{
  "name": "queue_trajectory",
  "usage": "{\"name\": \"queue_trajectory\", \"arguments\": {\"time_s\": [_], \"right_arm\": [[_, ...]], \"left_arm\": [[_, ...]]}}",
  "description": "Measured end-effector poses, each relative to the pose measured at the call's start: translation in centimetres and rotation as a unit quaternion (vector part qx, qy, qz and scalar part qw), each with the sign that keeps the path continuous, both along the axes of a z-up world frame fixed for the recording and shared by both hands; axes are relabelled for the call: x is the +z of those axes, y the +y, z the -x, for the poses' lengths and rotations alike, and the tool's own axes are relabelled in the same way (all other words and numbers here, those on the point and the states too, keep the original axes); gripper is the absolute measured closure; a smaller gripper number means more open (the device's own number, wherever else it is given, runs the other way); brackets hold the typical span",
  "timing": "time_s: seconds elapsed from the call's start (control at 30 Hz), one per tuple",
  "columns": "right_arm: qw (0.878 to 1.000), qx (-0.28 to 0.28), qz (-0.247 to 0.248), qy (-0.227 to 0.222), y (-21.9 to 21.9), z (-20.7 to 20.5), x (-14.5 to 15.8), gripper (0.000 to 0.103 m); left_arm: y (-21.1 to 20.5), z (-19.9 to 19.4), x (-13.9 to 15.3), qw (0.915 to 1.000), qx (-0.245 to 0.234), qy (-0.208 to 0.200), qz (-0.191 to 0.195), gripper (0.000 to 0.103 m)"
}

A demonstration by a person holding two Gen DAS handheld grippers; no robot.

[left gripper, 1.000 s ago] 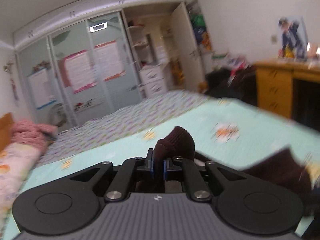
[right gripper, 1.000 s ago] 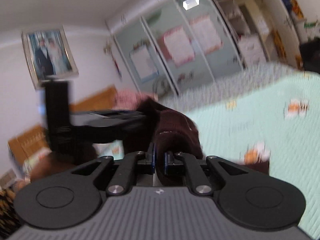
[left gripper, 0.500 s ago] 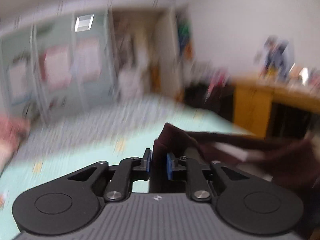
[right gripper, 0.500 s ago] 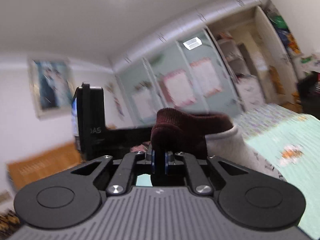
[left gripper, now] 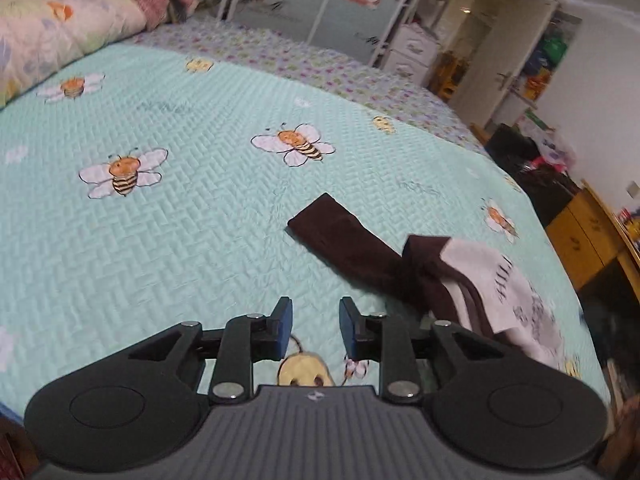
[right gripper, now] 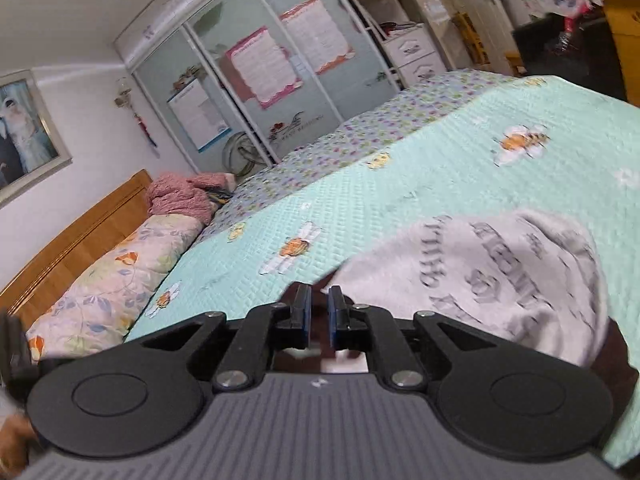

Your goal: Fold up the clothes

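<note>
A dark brown and grey-white sweatshirt (left gripper: 472, 276) lies crumpled on a mint-green quilted bedspread (left gripper: 160, 208) printed with bees. One brown sleeve stretches flat across the quilt away from the bunched body, whose pale panel carries grey lettering.

The left gripper (left gripper: 315, 328) points down at bare quilt just beside the sleeve, its blue-padded jaws opening with nothing between them.

The right gripper (right gripper: 319, 320) sits low over the garment; its jaws are nearly together, brown cloth shows in the narrow gap, and whether they pinch it cannot be told. The lettered panel bulges just beyond it.

Farther off lie a floral pillow (right gripper: 108, 276), a pink blanket (right gripper: 180, 196) and a wooden headboard (right gripper: 80, 232). A glass-door wardrobe (right gripper: 256, 68) stands behind the bed.
</note>
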State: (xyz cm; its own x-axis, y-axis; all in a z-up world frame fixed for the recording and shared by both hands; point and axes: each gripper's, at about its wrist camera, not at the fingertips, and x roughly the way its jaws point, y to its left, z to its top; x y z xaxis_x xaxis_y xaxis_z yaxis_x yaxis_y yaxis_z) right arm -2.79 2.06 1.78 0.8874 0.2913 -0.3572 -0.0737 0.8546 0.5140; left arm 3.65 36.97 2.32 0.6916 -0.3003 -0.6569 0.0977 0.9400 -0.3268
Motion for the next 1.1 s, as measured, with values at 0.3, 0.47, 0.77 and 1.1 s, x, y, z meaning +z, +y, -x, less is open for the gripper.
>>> {"name": "queue_trajectory", "arguments": {"time_s": [0.3,0.47,0.77,1.1], "right_arm": [[0.984,0.154,0.035,-0.081,11.0,-3.9,5.6,0.090],[0.971,0.100,0.188,-0.109,8.5,0.1,4.9,0.025],[0.923,0.117,0.366,-0.007,5.5,7.4,-3.8,0.025],[0.865,0.130,0.485,-0.010,9.3,6.4,-8.7,0.071]], "left_arm": [[1.8,4.1,1.3,0.9990,-0.029,-0.032,0.000,0.061],[2.8,5.4,0.5,0.9989,-0.038,-0.027,0.005,0.052],[-2.2,4.0,-2.7,0.9942,-0.087,0.031,0.054,0.051],[-7.2,3.7,-5.9,0.9865,-0.099,0.092,0.092,0.047]]}}
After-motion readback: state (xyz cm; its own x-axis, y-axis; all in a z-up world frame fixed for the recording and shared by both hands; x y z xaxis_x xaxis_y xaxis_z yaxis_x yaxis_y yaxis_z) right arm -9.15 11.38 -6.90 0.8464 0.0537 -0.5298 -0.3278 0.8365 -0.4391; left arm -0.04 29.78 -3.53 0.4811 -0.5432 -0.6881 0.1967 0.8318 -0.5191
